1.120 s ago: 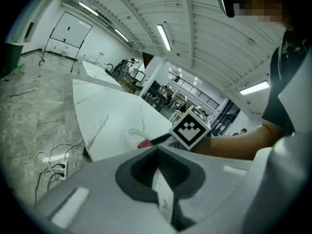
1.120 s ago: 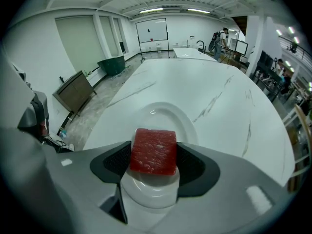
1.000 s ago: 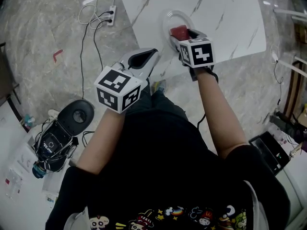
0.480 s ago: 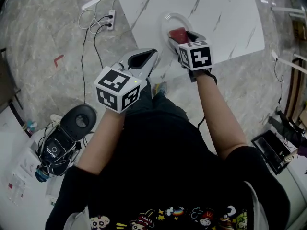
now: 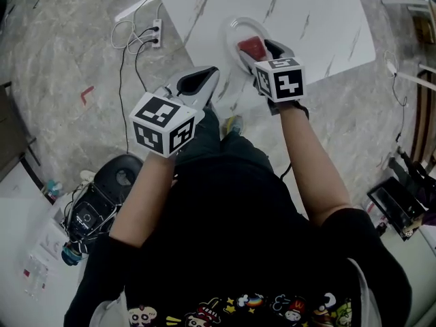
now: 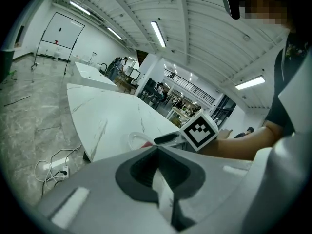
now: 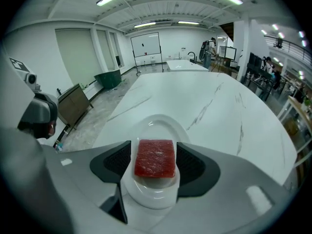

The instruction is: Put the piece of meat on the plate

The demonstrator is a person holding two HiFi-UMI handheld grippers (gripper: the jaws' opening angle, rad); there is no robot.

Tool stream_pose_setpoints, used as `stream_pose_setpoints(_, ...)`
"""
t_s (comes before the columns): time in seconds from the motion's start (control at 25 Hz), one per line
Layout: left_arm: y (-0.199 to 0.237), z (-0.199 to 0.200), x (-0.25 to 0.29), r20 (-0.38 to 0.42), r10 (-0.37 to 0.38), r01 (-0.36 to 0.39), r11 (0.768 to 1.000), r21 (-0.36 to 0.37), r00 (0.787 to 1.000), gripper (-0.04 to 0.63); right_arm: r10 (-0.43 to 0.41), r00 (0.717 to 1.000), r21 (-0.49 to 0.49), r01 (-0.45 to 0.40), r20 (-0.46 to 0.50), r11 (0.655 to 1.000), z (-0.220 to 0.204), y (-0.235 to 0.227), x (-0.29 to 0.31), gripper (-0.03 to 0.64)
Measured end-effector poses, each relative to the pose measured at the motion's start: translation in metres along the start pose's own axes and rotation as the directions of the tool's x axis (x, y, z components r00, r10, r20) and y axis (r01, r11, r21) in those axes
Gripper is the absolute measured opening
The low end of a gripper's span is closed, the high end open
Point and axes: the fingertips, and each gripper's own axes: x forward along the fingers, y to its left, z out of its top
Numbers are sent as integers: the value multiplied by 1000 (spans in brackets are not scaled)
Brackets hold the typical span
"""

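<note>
1. Right gripper view is showing the right gripper (image 7: 155,165) pressing its two dark pads (image 7: 116,162) close against the left and right sides of the piece of meat (image 7: 155,156), gripping it.
2. That red, square slab is lying flat between the jaws, directly over the white plate (image 7: 162,120). I cannot tell whether its underside is touching the plate.
3. The plate is sitting on the white marble table (image 7: 219,106), near the edge closest to the person.
4. Seen from the head view, the right gripper (image 5: 263,50) is reaching over the near side of the plate (image 5: 231,31). The piece of meat (image 5: 251,45) is showing red just ahead of the gripper's marker cube (image 5: 281,79).
5. The left gripper (image 5: 199,82) is hanging just beside the near edge of the table (image 5: 306,19), above the grey floor (image 5: 61,53) and apart from the plate.
6. Left gripper view is showing the left gripper (image 6: 157,148) with its jaws brought together and nothing between them. The plate (image 6: 134,139) and the other gripper's marker cube (image 6: 200,130) are showing beyond them.
7. A power strip (image 5: 157,28) with white cables (image 5: 126,36) is lying on the floor to the left of the table.
</note>
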Motion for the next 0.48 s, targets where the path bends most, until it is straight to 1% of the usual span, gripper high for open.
stream_pose_setpoints(0.08, 0, 2, 2, -5, -7, 7, 1000, 17, 1000, 0, 5, 999, 21, -6, 45, 1000, 9, -1, -13, 295)
stream_pose_setpoints(0.16, 1, 3, 2, -16, -8, 8, 999, 36, 1000, 0, 6, 996, 35, -10, 92, 999, 17, 0, -30, 277)
stream_pose_setpoints(0.24, 1, 2, 0, -26, -5, 6, 999, 50, 1000, 0, -14, 988, 42, 7, 154, 999, 25, 1, -53, 206)
stream_pose_setpoints(0.32, -1, 5, -2, -30, -5, 7, 998, 67, 1000, 0, -48, 973, 54, 37, 224, 998, 32, -1, -79, 110)
stream_pose_setpoints(0.4, -5, 9, -5, -29, -9, 12, 996, 87, 1000, 0, -74, 958, 67, 57, 277, 996, 38, -1, -103, 64)
stream_pose_setpoints(0.48, -9, 13, -8, -29, -14, 17, 994, 106, 999, 0, -86, 945, 75, 66, 315, 995, 42, 2, -124, 51)
